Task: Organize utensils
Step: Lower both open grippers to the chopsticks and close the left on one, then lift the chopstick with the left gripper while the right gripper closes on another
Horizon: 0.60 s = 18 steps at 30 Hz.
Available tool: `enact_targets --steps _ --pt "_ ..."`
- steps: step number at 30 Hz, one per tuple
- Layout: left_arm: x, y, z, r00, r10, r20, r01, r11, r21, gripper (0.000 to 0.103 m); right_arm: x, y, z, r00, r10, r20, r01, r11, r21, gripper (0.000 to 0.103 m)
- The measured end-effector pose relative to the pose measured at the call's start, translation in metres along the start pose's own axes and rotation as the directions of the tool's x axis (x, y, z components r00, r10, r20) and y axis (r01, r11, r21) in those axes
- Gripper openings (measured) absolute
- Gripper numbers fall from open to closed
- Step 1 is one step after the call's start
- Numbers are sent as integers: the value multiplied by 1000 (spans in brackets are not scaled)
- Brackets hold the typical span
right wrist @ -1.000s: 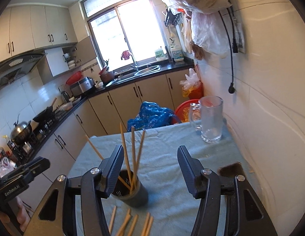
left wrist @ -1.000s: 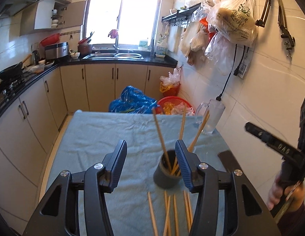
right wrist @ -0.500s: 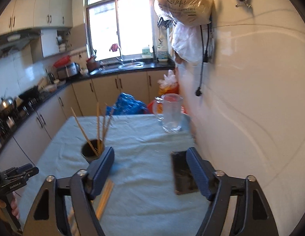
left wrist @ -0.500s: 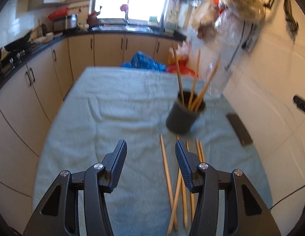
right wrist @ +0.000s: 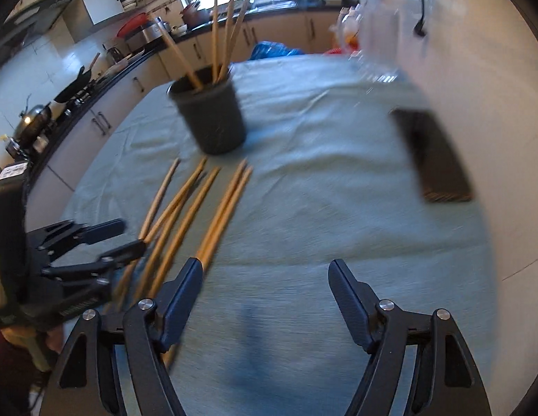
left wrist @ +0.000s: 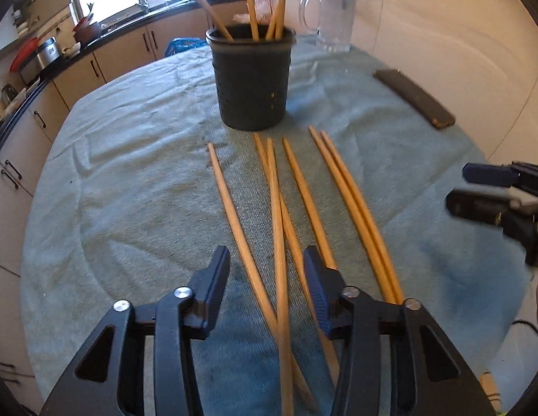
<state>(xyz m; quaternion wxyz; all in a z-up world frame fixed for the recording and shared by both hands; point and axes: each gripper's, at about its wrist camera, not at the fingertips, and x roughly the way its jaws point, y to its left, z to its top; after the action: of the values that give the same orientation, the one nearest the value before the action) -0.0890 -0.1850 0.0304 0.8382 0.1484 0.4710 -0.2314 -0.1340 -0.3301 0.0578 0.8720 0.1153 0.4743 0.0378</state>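
Several loose wooden chopsticks (left wrist: 305, 194) lie side by side on the grey-green cloth (left wrist: 130, 173), in front of a dark round holder (left wrist: 251, 79) with a few chopsticks (left wrist: 249, 0) standing in it. My left gripper (left wrist: 266, 263) hangs low over the near ends, its jaws closing with three crossed sticks between them, pads clear of the wood. My right gripper (right wrist: 267, 270) is to the right of the row (right wrist: 185, 215), its jaws wide and closing slightly over bare cloth. Its left finger (right wrist: 185, 287) covers the ends of the rightmost pair. The holder (right wrist: 210, 118) stands beyond.
A glass mug (left wrist: 333, 17) stands behind the holder near the tiled wall. A flat dark object (left wrist: 414, 98) lies at the cloth's right edge by the wall (right wrist: 432, 152). Kitchen cabinets and a counter run along the left and back.
Both grippers have dropped from high above the table and tilted down toward the cloth. The left one has narrowed around the loose chopsticks. The right one has widened.
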Motion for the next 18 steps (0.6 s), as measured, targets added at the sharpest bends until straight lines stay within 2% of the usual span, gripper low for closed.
enact_targets --steps 2,3,6,9,14,16,18 --pt "9 6 5 999 17 -34 -18 1000 -19 8 12 5 -1 1000 18 -16 -18 1000 -1 79" --pt "12 10 6 999 29 -43 -30 999 -35 8 17 8 -2 999 22 -23 -22 1000 -5 79" --pt "12 30 8 999 -31 -41 26 992 -124 7 30 19 0 999 25 -36 -26 999 -19 79" --pt "7 51 7 999 -43 -19 38 981 -191 7 38 25 4 999 17 -40 -18 999 -31 74" --pt "4 81 2 999 -53 -13 47 957 -286 7 51 30 9 999 20 -46 -21 999 -27 55" --pt "5 93 -2 997 -77 -6 71 942 -327 7 56 32 9 998 23 -50 -24 999 -29 50" --pt "8 100 -6 998 -67 -18 57 938 -341 7 59 37 9 999 -2 -42 0 999 -51 49"
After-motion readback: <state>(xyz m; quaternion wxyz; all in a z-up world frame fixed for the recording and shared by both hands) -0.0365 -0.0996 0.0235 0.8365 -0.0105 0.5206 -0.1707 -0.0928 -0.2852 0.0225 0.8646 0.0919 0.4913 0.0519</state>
